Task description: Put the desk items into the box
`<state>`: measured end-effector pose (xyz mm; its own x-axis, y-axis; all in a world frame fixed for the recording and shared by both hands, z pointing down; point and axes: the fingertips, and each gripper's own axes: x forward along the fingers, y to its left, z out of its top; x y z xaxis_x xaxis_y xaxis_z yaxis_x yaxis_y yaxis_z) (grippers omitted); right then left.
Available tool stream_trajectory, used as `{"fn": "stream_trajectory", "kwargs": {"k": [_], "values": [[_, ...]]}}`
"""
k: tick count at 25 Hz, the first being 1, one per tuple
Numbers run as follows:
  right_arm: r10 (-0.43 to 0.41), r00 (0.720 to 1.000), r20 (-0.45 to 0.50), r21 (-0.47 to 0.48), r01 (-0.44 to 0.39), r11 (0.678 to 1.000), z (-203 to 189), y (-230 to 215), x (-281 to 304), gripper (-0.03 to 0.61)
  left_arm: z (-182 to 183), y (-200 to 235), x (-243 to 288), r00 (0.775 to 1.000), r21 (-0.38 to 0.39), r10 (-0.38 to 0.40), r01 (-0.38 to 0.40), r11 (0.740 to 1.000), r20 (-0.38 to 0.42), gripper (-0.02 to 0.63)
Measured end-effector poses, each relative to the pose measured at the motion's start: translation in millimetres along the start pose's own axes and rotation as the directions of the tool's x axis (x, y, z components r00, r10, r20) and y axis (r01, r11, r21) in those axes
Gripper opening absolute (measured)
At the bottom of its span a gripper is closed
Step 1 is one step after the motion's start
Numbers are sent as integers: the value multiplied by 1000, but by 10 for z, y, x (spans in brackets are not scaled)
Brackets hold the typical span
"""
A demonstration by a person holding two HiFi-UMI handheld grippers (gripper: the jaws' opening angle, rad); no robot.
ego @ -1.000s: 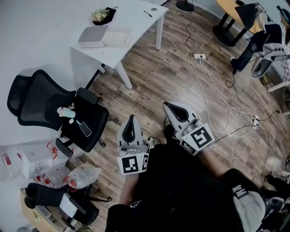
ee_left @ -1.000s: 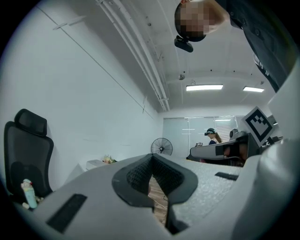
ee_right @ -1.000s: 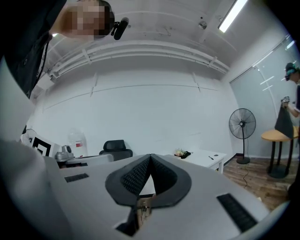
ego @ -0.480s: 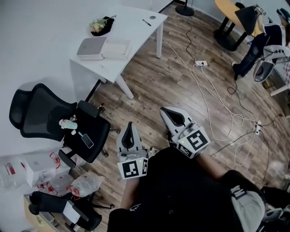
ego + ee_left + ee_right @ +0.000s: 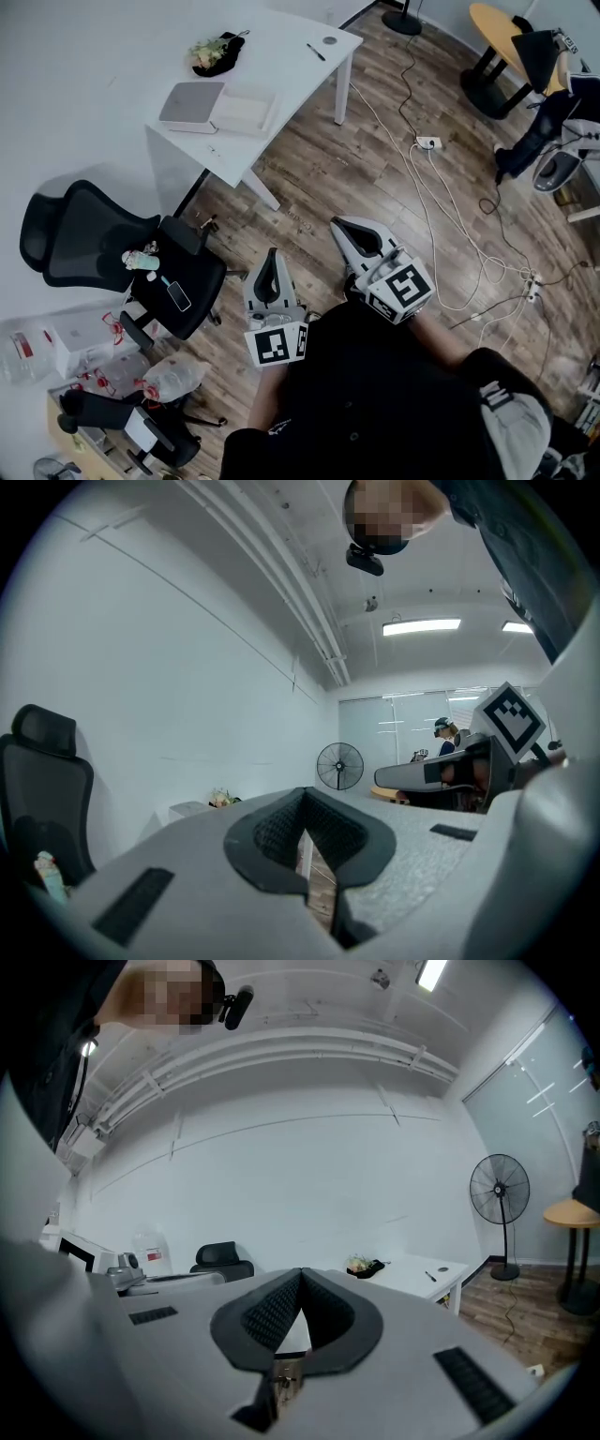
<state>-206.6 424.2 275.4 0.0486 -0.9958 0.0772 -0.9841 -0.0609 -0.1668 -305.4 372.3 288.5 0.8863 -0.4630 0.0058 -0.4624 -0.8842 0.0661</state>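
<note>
The white desk [image 5: 281, 70] stands far ahead by the wall. On it lie a grey box [image 5: 192, 101], a flat white pad [image 5: 246, 111], a black bundle with flowers [image 5: 214, 52], a pen [image 5: 316, 52] and a small round disc [image 5: 329, 40]. My left gripper [image 5: 272, 255] and right gripper [image 5: 341, 226] hang over the wood floor close to my body, well short of the desk. Both are shut with nothing between the pads. In the left gripper view the left gripper [image 5: 303, 796] points at the wall and a fan. The right gripper [image 5: 300, 1276] points toward the desk [image 5: 422, 1274].
A black office chair [image 5: 141, 258] at my left carries a phone [image 5: 176, 295] and a small bottle [image 5: 141, 260]. Bags and boxes [image 5: 75, 352] crowd the floor lower left. Cables and a power strip [image 5: 428, 142] run across the floor on the right. A round table [image 5: 502, 23] stands far right.
The head view has shifted a little, so the desk sits slightly further right and lower. Both grippers stay shut and low in front of my body.
</note>
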Motion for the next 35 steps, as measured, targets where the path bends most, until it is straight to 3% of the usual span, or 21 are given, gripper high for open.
{"fn": "stream_trajectory", "kwargs": {"k": [14,24,35], "values": [[15,1000,17,11,-15,1000,245,-1528,157,-2,-90,-517,1250,997,-24,81,-82,996,-6,8],[-69,998,5,30,69,997,213,-2154,75,-2,-192,-800,1812,1000,-31,10,-10,999,-24,8],[-172,985,-12,25,172,985,218,-2508,495,-2,-245,-594,2532,994,-42,-110,109,993,-18,8]]}}
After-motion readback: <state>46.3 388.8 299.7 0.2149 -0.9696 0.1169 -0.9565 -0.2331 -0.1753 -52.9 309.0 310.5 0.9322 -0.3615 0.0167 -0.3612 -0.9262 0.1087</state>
